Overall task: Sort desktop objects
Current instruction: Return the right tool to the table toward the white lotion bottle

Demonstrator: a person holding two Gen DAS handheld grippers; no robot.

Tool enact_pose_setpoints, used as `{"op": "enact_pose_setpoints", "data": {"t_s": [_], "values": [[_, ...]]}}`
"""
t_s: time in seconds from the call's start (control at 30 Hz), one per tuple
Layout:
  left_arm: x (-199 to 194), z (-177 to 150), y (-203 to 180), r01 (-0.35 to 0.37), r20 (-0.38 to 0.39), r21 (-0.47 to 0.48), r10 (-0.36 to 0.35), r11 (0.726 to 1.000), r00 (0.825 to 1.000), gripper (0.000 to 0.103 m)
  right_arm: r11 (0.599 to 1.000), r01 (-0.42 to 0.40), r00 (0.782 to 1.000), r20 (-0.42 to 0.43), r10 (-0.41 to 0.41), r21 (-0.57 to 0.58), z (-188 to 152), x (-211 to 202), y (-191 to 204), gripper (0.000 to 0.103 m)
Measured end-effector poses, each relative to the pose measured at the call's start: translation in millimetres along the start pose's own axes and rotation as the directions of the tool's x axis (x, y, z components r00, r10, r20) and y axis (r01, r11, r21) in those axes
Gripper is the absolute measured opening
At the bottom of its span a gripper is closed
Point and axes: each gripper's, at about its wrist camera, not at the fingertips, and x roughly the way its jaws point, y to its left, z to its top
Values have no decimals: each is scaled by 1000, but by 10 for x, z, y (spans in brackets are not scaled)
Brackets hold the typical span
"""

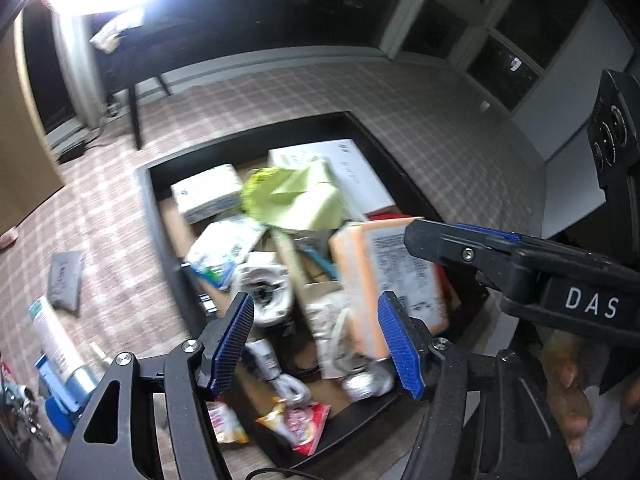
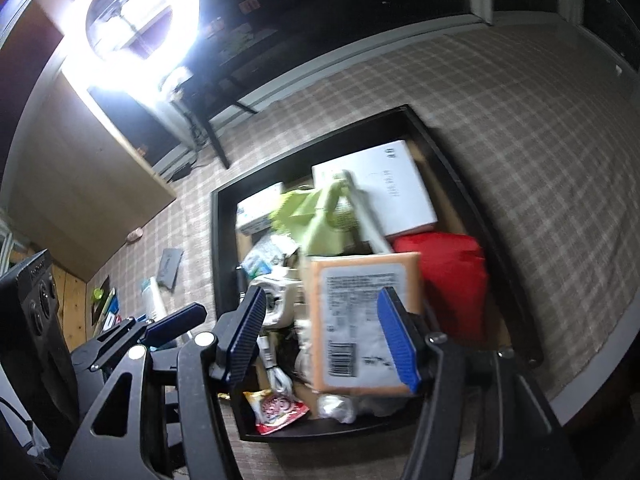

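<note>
**Operator:** Left wrist view: my left gripper hangs over the black tray, fingers spread, nothing pinched. The orange box leans at one o'clock, just behind the right pad; I cannot tell whether it touches.

**Inspector:** And the right?

**Operator:** My right gripper is likewise spread and empty. The orange box stands between its fingers, label facing me, with a red pouch at two o'clock and a white box at twelve.

**Inspector:** Recommendation?

**Operator:** I judge the box loose. I should centre the right fingers on its narrow sides, close squarely, then lift clear of the cables.
</note>
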Motion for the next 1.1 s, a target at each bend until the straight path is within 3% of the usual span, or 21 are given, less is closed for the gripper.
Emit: {"op": "enact_pose_setpoints", "data": {"t_s": [0.33,0.67,0.9,1.1], "values": [[-288,-228,887,-86,16,-142,89,986,996,62,987,-66,996,-64,57,-146,-55,349,866,57],[-618,-601,1833,-140,18,-304,152,943,988,62,955,-128,984,-154,89,-268,-230,785,1751,57],[-756,-804,2374,-116,19,-412,135,904,991,62,935,-188,962,-248,113,-302,-360,1150,2239,57],[-679,-879,2544,-92,4,-435,104,896,995,61,934,-226,937,-326,130,-278,-432,1504,2468,53]]}}
